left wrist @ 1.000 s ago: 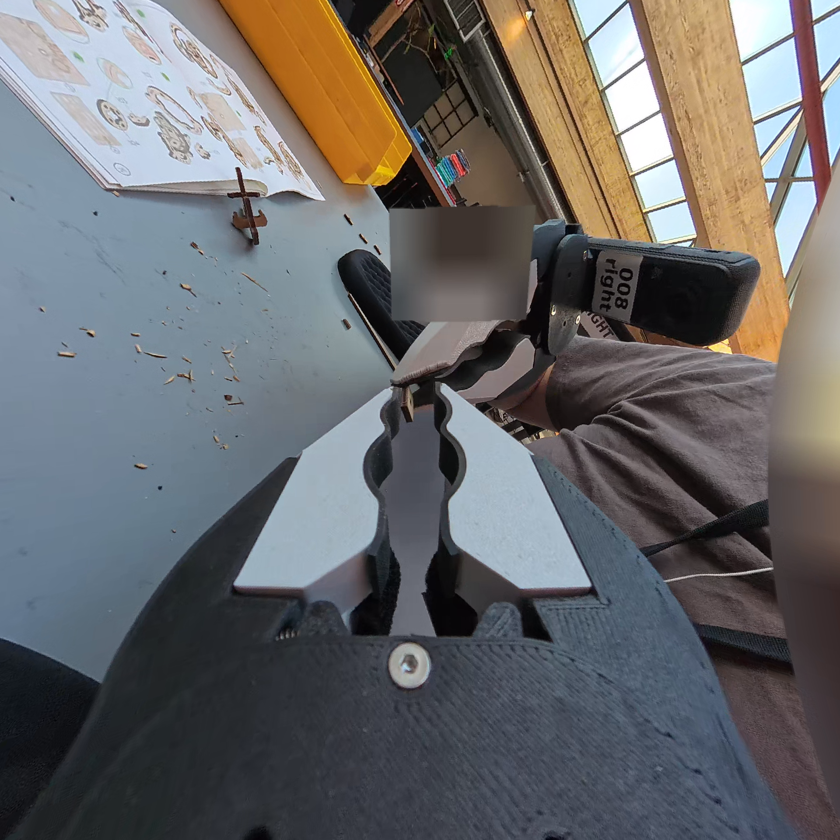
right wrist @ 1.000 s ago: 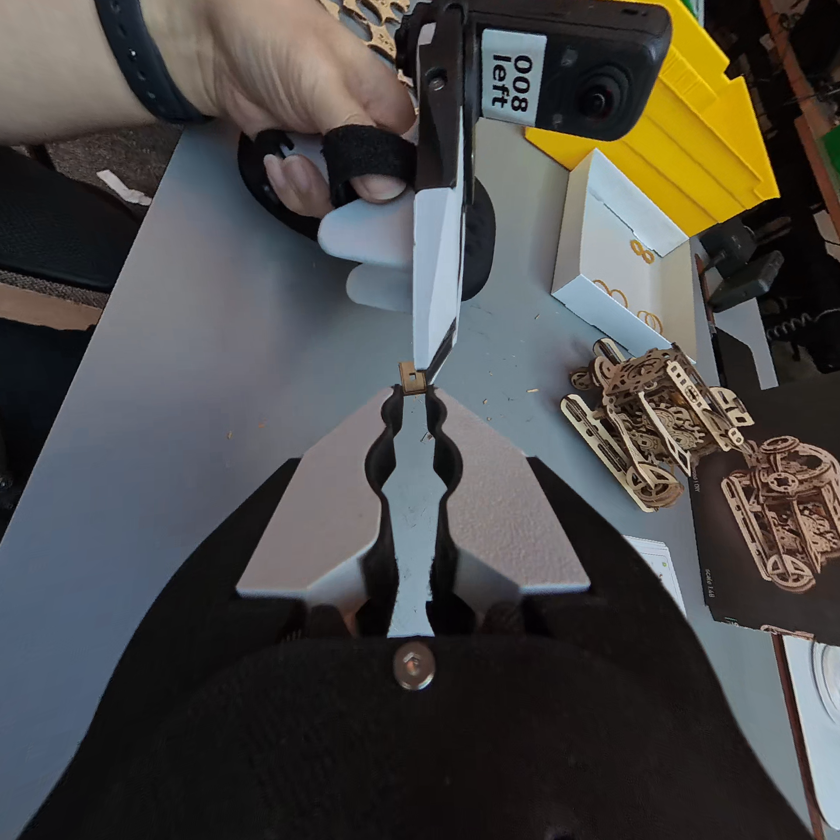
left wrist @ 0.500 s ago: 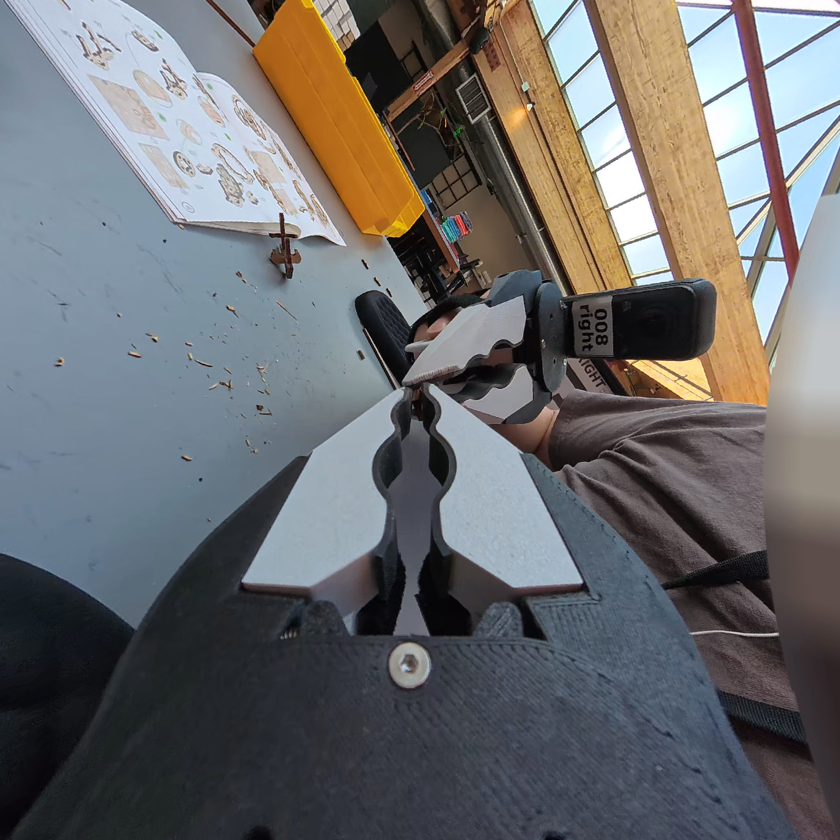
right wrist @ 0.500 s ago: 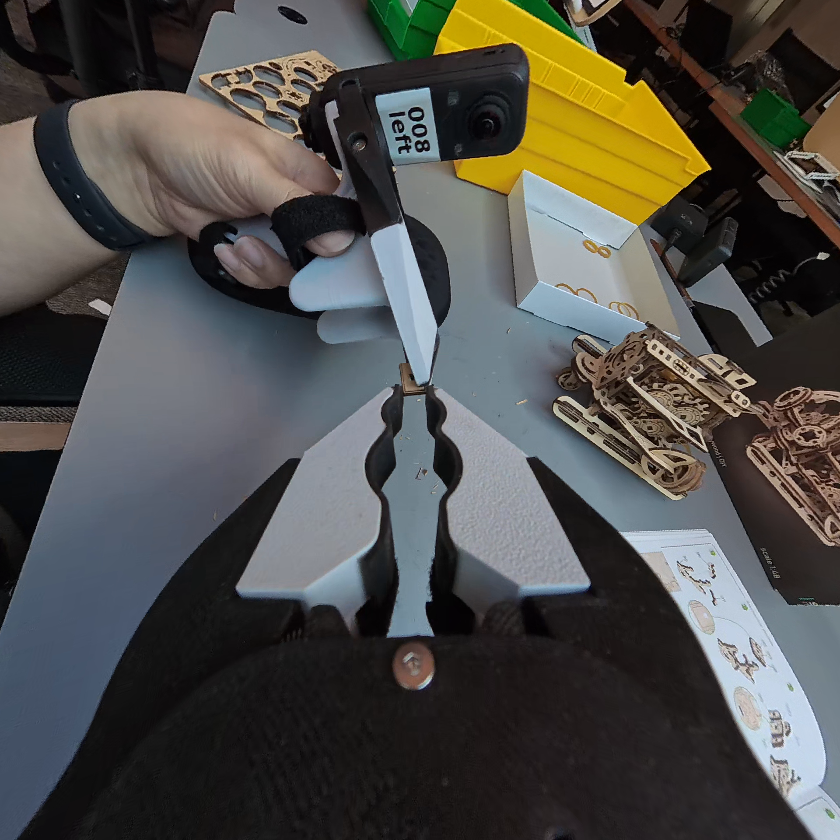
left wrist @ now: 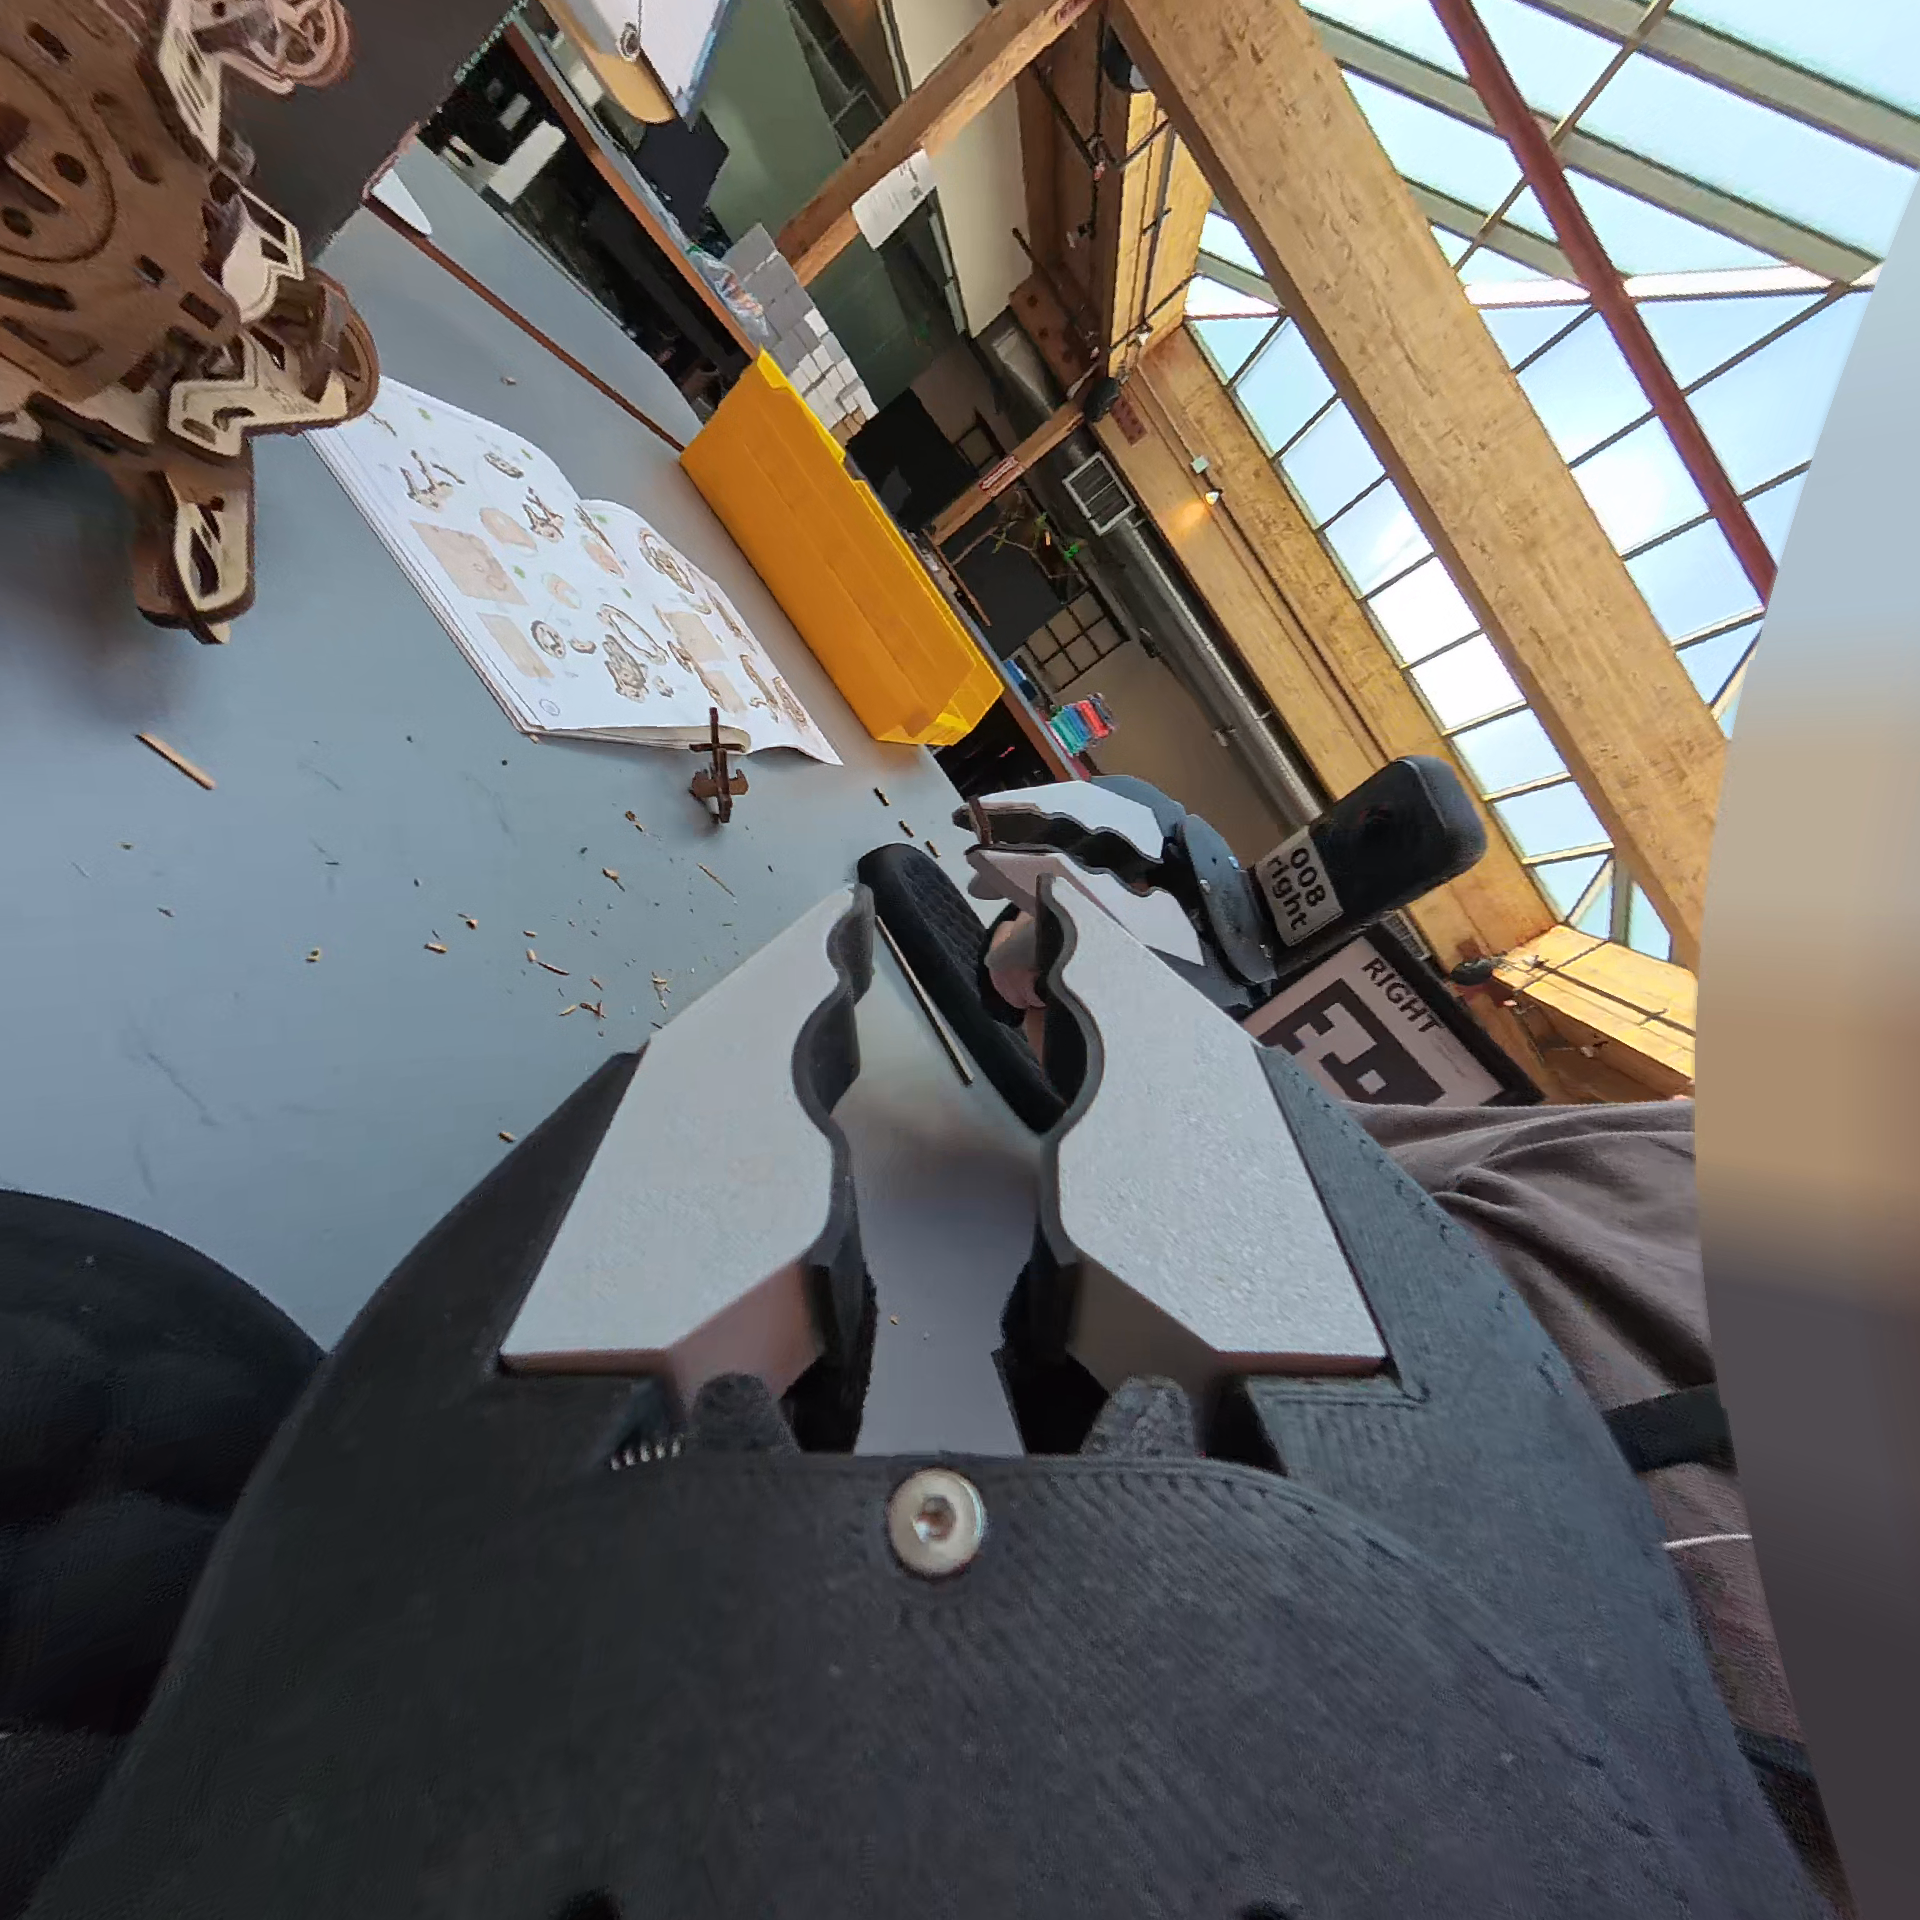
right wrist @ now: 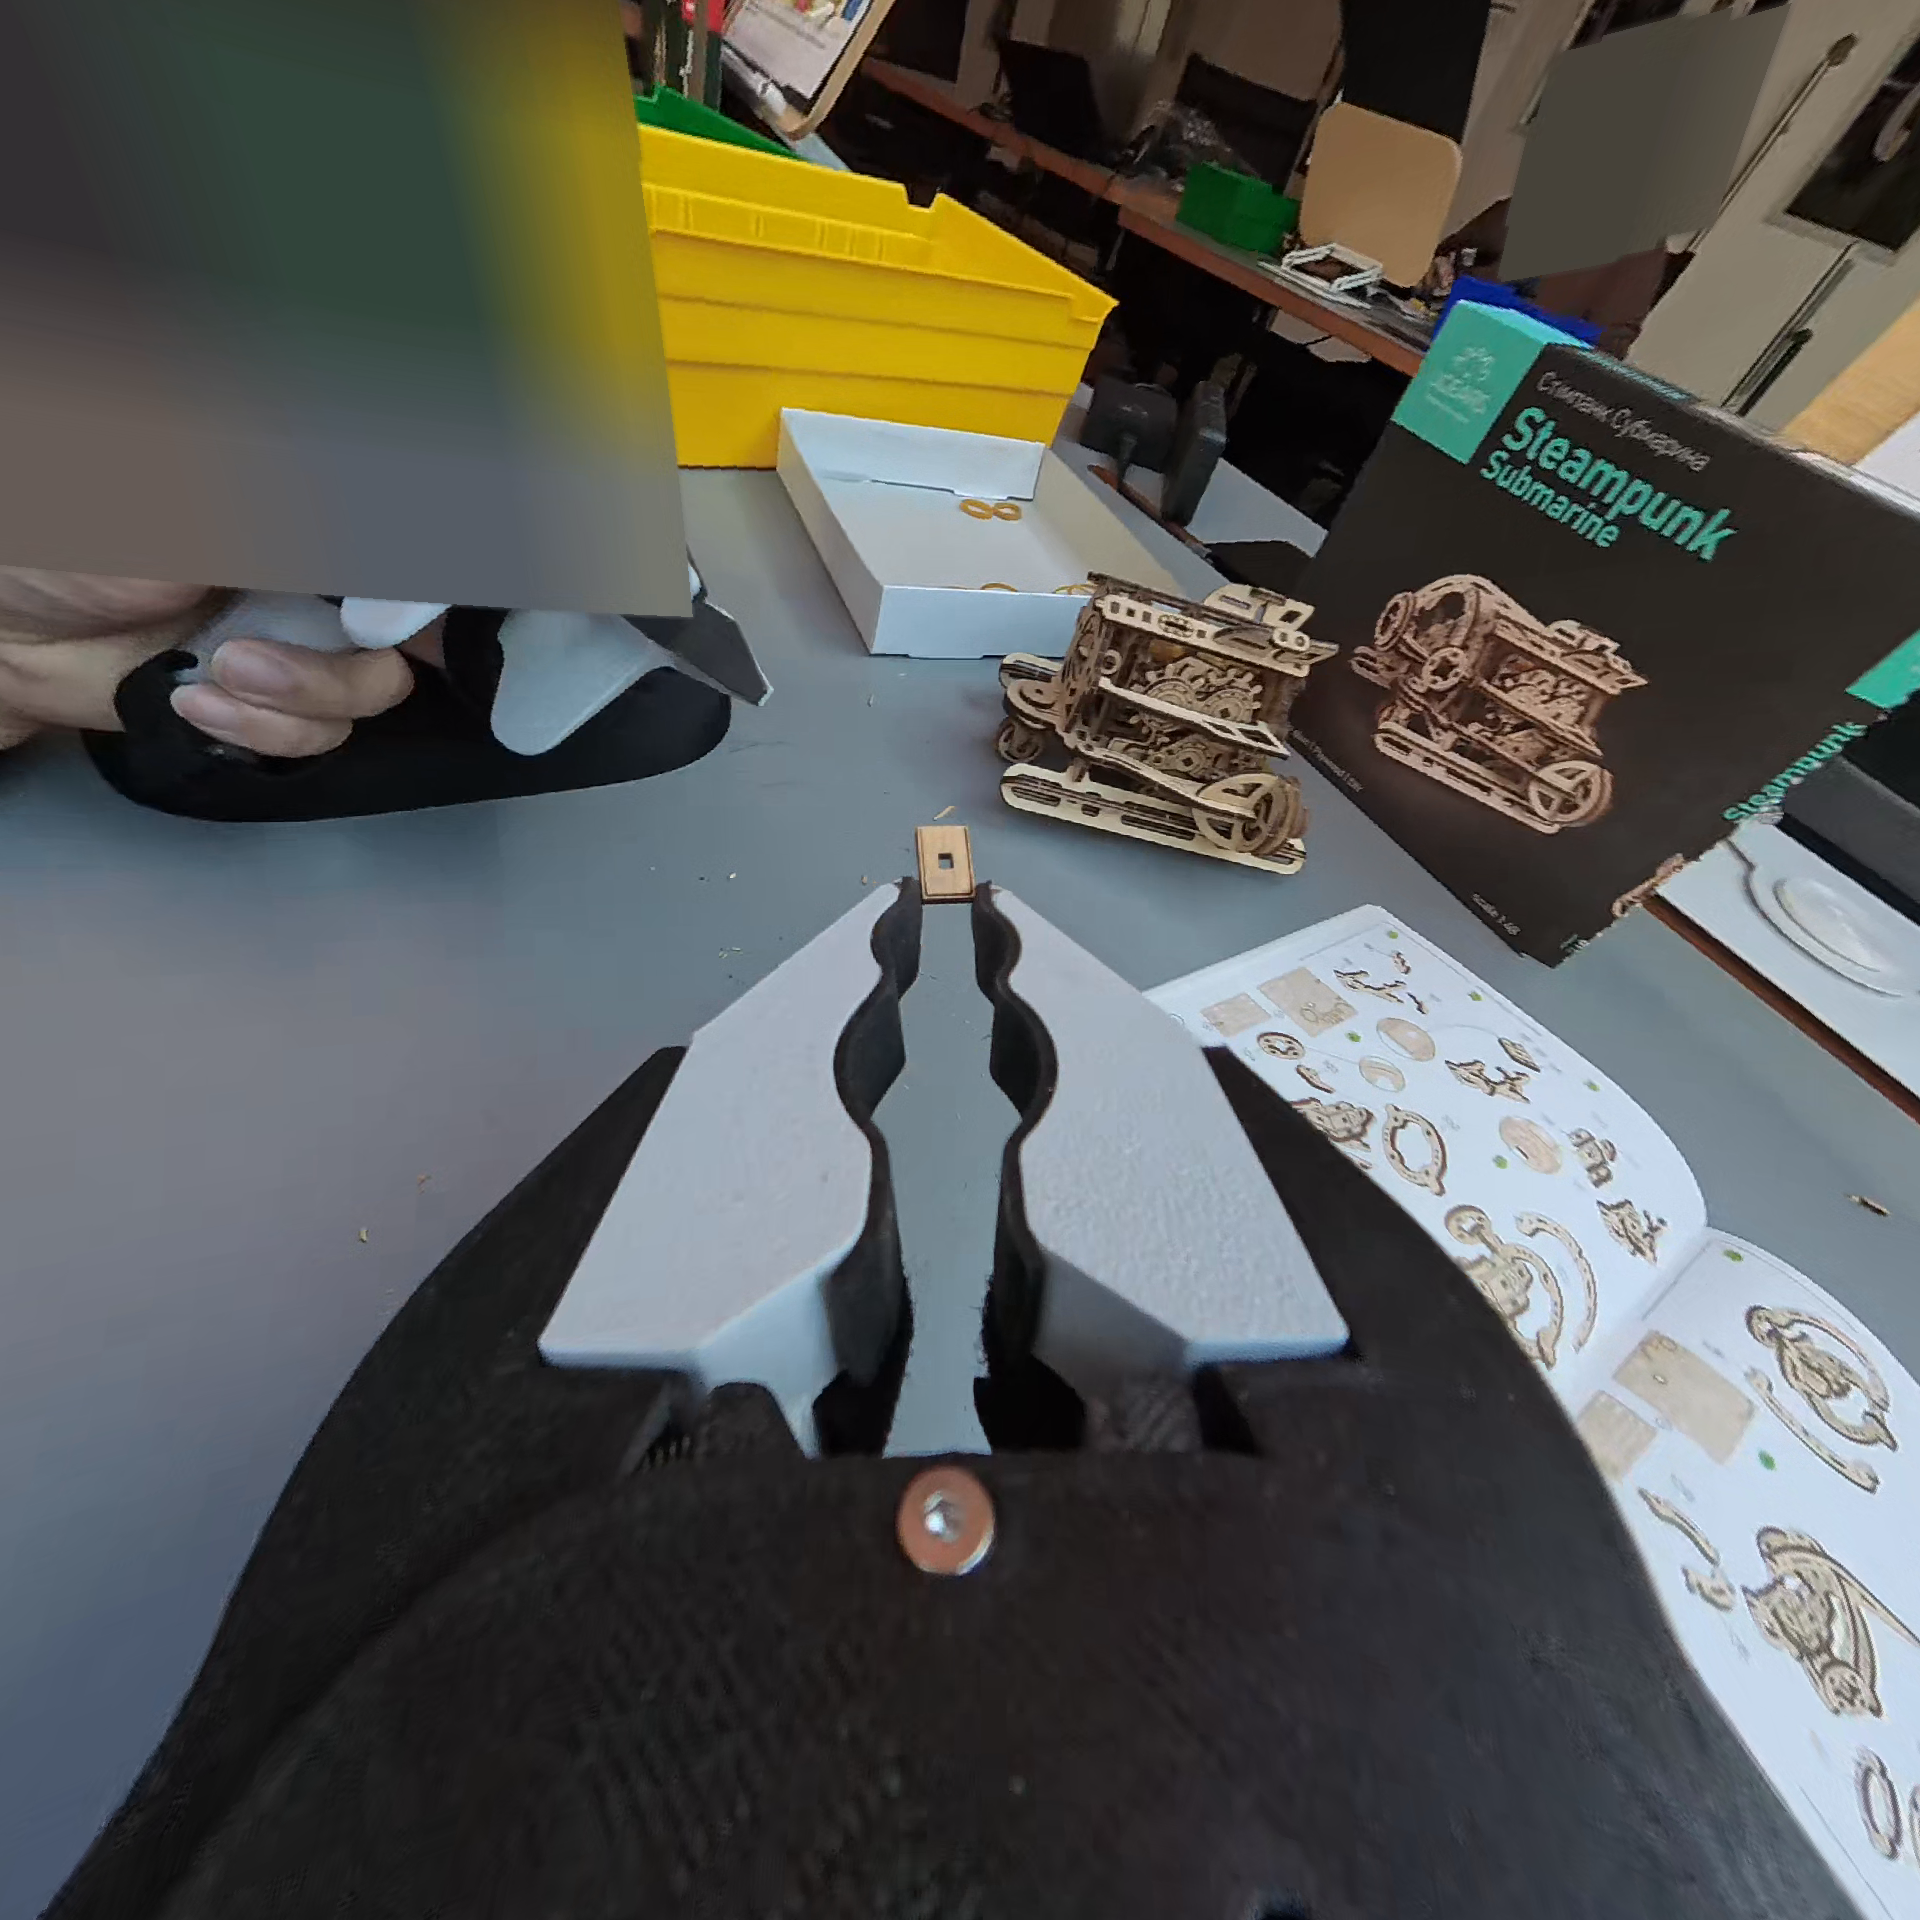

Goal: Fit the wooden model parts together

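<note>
Protruding past the very tips of the right gripper (right wrist: 945,894), a small flat wooden tab (right wrist: 944,862) with a square hole through it is pinched by its near end only, its long axis running straight on along the fingers and its face turned up toward the camera. The jaws stand narrow, closed on that tab, with bare grey table (right wrist: 312,1018) beneath and ahead. What the coming move seems to turn on is that the tab points away from its holder, so whatever it must mate with has to be met end-on, probably by the hole or the free end. The left gripper (left wrist: 951,914) is well apart to the left, resting low on the table with its jaws moderately apart and nothing between them. Farther out, the half-built wooden model (right wrist: 1153,717) sits ahead and to the right, nearer the right gripper, beside the dark kit box (right wrist: 1538,644); the instruction booklet (right wrist: 1558,1247) lies open at right, and a small cross-shaped wooden piece (left wrist: 717,764) stands by its edge.
</note>
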A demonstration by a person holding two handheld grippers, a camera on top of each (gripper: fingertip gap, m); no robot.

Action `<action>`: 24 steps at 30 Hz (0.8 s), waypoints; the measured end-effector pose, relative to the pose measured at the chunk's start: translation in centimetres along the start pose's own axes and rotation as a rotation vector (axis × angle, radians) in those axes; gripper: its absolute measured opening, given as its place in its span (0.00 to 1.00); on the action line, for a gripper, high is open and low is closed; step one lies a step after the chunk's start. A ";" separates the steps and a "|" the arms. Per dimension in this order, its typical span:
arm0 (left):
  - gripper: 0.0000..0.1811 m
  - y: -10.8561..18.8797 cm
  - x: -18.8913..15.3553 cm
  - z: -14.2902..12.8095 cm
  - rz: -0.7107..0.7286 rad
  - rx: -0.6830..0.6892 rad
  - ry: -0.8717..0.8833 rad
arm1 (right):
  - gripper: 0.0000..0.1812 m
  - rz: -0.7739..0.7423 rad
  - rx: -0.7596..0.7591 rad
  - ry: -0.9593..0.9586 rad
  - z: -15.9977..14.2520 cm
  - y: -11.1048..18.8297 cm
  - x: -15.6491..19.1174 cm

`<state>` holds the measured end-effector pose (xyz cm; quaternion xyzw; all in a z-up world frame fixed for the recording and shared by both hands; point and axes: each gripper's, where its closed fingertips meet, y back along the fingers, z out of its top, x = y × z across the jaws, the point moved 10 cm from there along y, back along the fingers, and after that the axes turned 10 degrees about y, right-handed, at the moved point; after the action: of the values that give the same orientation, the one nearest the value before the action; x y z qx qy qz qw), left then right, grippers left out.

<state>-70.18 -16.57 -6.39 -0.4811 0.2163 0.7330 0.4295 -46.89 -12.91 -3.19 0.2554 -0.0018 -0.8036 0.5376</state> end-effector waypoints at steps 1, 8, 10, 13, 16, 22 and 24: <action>0.17 -0.4 -0.2 -0.2 0.027 -0.001 -0.029 | 0.04 -0.016 -0.007 0.003 -0.1 0.6 0.0; 0.17 -6.9 -1.4 -2.6 -0.007 0.065 -0.021 | 0.05 -0.048 -0.025 0.068 -0.5 3.5 0.0; 0.15 -8.6 -1.3 -3.0 -0.008 0.095 -0.010 | 0.05 -0.071 -0.038 0.093 -0.8 4.3 0.0; 0.13 -10.3 -1.5 -3.4 -0.039 0.139 0.014 | 0.05 -0.076 -0.037 0.114 -1.5 5.2 -0.1; 0.11 -11.8 -1.6 -3.7 -0.028 0.179 0.014 | 0.04 -0.070 -0.028 0.115 -2.4 6.2 -0.5; 0.00 -15.1 -1.5 -5.0 -0.021 0.284 0.037 | 0.05 -0.011 -0.028 0.168 -3.9 7.9 -1.4; 0.00 -16.0 -1.2 -5.2 -0.034 0.297 0.063 | 0.04 0.010 -0.013 0.191 -4.4 8.4 -2.0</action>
<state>-53.90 -12.29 -6.12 -0.4385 0.3274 0.6704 0.5011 -37.20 -13.52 -3.82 0.3274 0.0532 -0.7730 0.5407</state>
